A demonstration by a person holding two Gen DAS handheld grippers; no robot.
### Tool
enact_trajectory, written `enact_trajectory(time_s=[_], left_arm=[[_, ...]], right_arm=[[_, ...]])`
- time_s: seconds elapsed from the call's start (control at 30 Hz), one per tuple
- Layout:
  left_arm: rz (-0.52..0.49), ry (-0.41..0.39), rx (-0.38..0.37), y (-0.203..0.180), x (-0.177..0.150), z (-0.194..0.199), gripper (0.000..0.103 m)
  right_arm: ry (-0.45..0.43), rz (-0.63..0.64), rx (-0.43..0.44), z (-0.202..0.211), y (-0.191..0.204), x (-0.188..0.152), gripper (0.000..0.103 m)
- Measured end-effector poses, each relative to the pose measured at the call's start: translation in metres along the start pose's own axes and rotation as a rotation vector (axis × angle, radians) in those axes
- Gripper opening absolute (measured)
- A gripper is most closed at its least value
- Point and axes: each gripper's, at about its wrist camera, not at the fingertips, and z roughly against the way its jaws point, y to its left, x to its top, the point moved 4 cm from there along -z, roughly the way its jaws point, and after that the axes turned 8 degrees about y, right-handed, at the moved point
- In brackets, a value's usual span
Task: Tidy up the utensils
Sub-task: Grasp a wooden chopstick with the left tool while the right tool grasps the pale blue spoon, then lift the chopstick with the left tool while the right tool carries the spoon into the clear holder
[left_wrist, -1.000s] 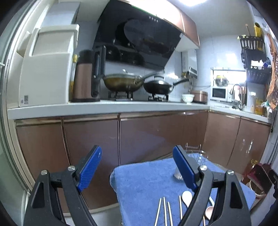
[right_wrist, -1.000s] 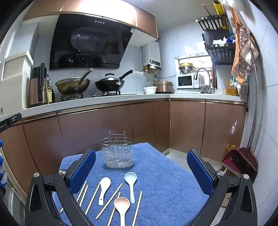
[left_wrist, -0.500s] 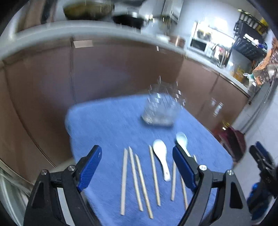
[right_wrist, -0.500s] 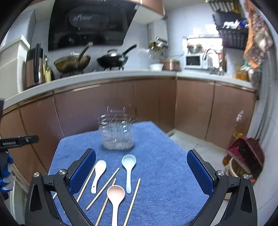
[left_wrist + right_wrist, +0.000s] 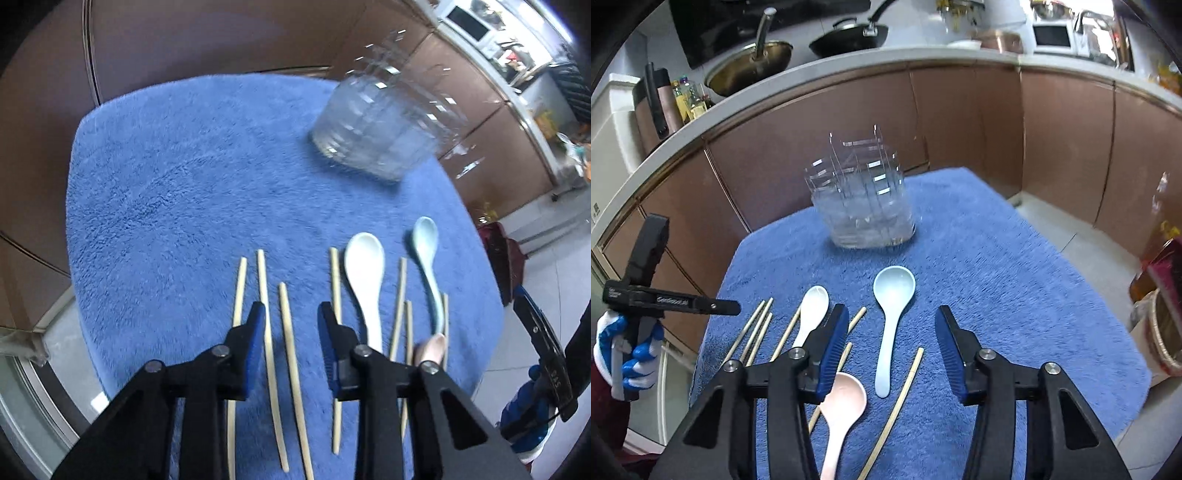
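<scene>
As left claw (image 5: 291, 321) has dropped and narrowed, part-open, astride two chopsticks (image 5: 280, 369): first pick imminent. Right claw (image 5: 890, 345) open, empty, blue spoon (image 5: 892, 317) between jaws; holder (image 5: 862, 206) ahead.

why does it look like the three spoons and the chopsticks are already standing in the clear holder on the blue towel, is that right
Not quite. The clear holder does stand on the blue towel, but it holds nothing. The white spoon, light blue spoon, pink spoon and chopsticks all lie flat on the towel in front of it. The right wrist view shows this.
</scene>
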Motion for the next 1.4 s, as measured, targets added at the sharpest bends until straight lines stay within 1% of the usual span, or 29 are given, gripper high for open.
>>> enact_trajectory(time_s=[0.13, 0.23, 0.33, 0.53, 0.63, 0.7, 0.73, 0.87, 0.97, 1.03, 1.17, 1.23, 1.3, 1.33, 1.4], left_arm=[[0.032, 0.035, 0.032, 0.007, 0.014, -0.020, 0.017], [0.050, 0.057, 0.050, 0.011, 0.022, -0.032, 0.014], [0.056, 0.075, 0.074, 0.015, 0.026, -0.041, 0.012], [0.043, 0.098, 0.097, 0.013, 0.028, -0.056, 0.010], [0.033, 0.107, 0.114, 0.006, 0.033, -0.062, 0.009], [0.026, 0.113, 0.126, 0.003, 0.037, -0.066, 0.007], [0.024, 0.116, 0.130, 0.000, 0.040, -0.067, 0.007], [0.023, 0.128, 0.136, -0.003, 0.045, -0.070, 0.006], [0.022, 0.132, 0.142, -0.005, 0.049, -0.071, 0.006], [0.017, 0.130, 0.152, -0.006, 0.053, -0.073, 0.006], [0.014, 0.124, 0.166, -0.010, 0.053, -0.074, 0.005], [0.015, 0.120, 0.171, -0.014, 0.054, -0.075, 0.005], [0.012, 0.112, 0.177, -0.017, 0.053, -0.075, 0.005], [0.007, 0.106, 0.183, -0.019, 0.052, -0.075, 0.005], [0.001, 0.093, 0.189, -0.021, 0.047, -0.073, 0.004]], right_arm=[[0.032, -0.005, 0.028, -0.019, -0.008, 0.006, 0.042], [0.062, -0.002, 0.049, -0.036, -0.012, 0.012, 0.039], [0.090, 0.003, 0.069, -0.050, -0.018, 0.015, 0.038], [0.128, 0.014, 0.125, -0.068, -0.019, 0.021, 0.036], [0.159, 0.018, 0.167, -0.083, -0.022, 0.029, 0.030], [0.188, 0.030, 0.196, -0.094, -0.023, 0.035, 0.023], [0.200, 0.036, 0.204, -0.098, -0.025, 0.037, 0.022], [0.271, 0.070, 0.259, -0.122, -0.031, 0.047, 0.021], [0.315, 0.101, 0.275, -0.139, -0.033, 0.056, 0.021], [0.341, 0.129, 0.292, -0.149, -0.032, 0.062, 0.021], [0.398, 0.198, 0.360, -0.165, -0.026, 0.072, 0.021], [0.417, 0.230, 0.364, -0.170, -0.023, 0.074, 0.020], [0.424, 0.271, 0.379, -0.173, -0.021, 0.077, 0.011], [0.421, 0.285, 0.385, -0.173, -0.021, 0.077, 0.010], [0.410, 0.332, 0.368, -0.170, -0.019, 0.077, 0.008]])
